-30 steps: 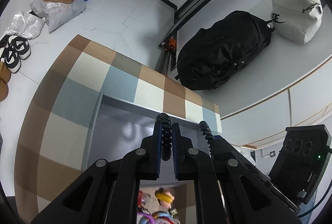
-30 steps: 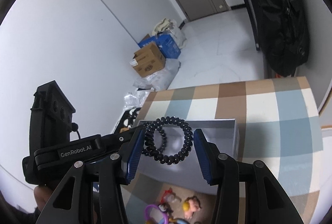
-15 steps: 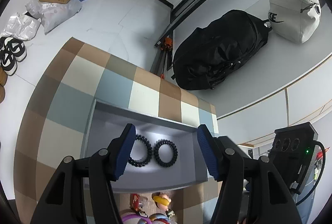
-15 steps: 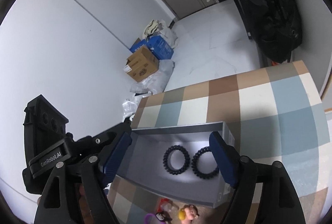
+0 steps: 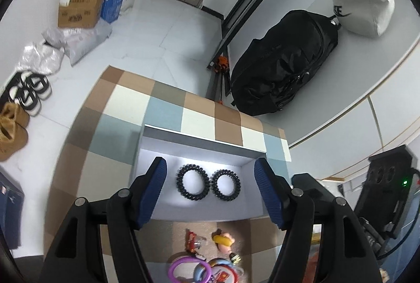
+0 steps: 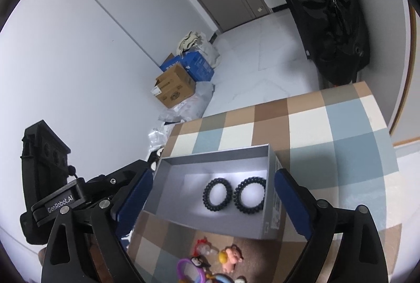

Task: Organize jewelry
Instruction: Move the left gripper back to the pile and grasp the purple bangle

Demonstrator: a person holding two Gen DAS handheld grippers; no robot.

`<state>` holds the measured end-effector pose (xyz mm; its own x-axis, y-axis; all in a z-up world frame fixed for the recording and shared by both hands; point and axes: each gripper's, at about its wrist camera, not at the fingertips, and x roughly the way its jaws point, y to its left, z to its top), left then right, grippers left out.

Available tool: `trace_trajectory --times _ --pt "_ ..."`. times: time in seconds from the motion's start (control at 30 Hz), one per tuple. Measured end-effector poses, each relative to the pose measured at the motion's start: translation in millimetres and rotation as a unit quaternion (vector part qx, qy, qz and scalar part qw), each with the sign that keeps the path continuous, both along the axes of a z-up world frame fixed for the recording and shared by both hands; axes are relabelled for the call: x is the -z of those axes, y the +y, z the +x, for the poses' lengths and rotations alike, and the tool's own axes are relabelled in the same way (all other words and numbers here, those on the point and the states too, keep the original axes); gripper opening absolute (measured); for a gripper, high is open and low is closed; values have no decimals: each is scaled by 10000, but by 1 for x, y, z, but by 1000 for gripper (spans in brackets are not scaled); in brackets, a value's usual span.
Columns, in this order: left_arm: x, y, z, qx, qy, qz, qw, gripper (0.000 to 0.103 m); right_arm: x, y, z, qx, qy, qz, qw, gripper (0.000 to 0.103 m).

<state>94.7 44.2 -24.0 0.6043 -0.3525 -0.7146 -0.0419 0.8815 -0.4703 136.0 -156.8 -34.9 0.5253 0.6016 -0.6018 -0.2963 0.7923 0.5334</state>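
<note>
Checked cloth (image 5: 165, 112) bears grey box (image 5: 199, 137) holding two black coil ties (image 5: 190, 182)

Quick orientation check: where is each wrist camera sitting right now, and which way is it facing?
Left wrist: above the checkered table, looking down past open blue fingers into the grey box; right gripper at right edge.
Right wrist: same height, angled from the right; open fingers, left gripper beside.
Shared: two black spiral hair ties in the box, colourful trinkets below.

You can't see the whole pile of small colourful plastic charms and rings (image 5: 207, 264): the bottom edge crops it in both wrist views, and its figures blur together.
</note>
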Motion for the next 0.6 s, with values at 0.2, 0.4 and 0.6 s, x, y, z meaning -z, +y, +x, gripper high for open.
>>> trace_trajectory --times 0.2,0.4,0.6 --pt "-6 1 -18 -28 -173 249 9995 66 -6 3 -20 -72 -260 -201 9994 102" --pt "-9 -4 -38 -103 -477 591 9971 79 -13 5 -48 -164 -608 -462 9969 103" --pt "2 -6 -56 -68 -520 903 9945 80 -18 -1 -75 -17 -913 -718 9932 103"
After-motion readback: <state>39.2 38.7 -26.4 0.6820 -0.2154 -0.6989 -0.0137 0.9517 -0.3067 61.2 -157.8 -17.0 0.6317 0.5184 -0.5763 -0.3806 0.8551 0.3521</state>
